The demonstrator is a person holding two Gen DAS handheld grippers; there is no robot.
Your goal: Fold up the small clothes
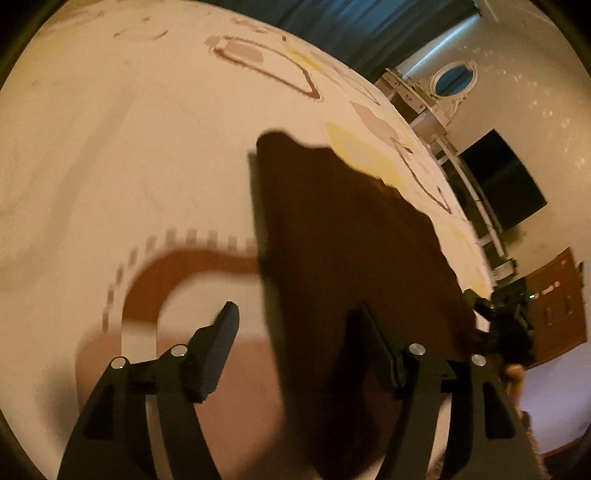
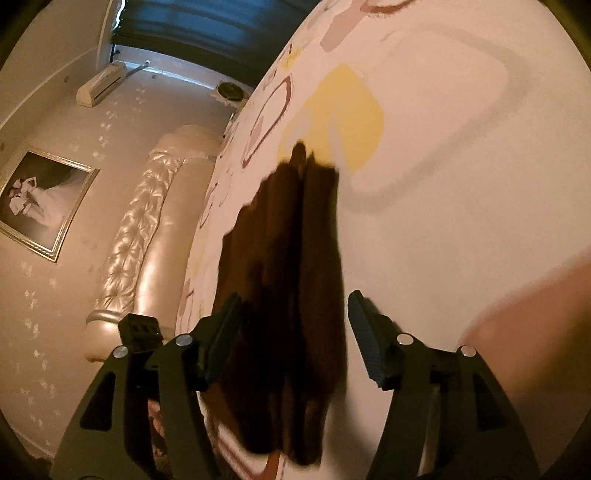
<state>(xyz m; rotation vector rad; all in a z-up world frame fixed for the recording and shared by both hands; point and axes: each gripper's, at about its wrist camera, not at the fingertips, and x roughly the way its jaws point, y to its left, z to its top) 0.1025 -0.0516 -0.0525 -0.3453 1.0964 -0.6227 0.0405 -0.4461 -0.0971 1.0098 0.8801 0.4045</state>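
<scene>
A dark brown garment (image 1: 351,258) lies spread on a cream patterned bedsheet (image 1: 129,147). In the left wrist view my left gripper (image 1: 299,325) is open, its left finger over the sheet and its right finger over the cloth's near part. In the right wrist view the same garment (image 2: 295,266) lies lengthwise in long folds on the sheet (image 2: 461,166). My right gripper (image 2: 293,317) is open with the cloth's near end between its fingers, not pinched. Both views are motion-blurred.
The bed's edge runs along the garment's far side. Beyond it stand a padded headboard (image 2: 147,229), a framed photo (image 2: 40,206), a wall air conditioner (image 2: 99,85), dark curtains (image 2: 207,33), a dark screen (image 1: 502,177) and a wooden cabinet (image 1: 557,306).
</scene>
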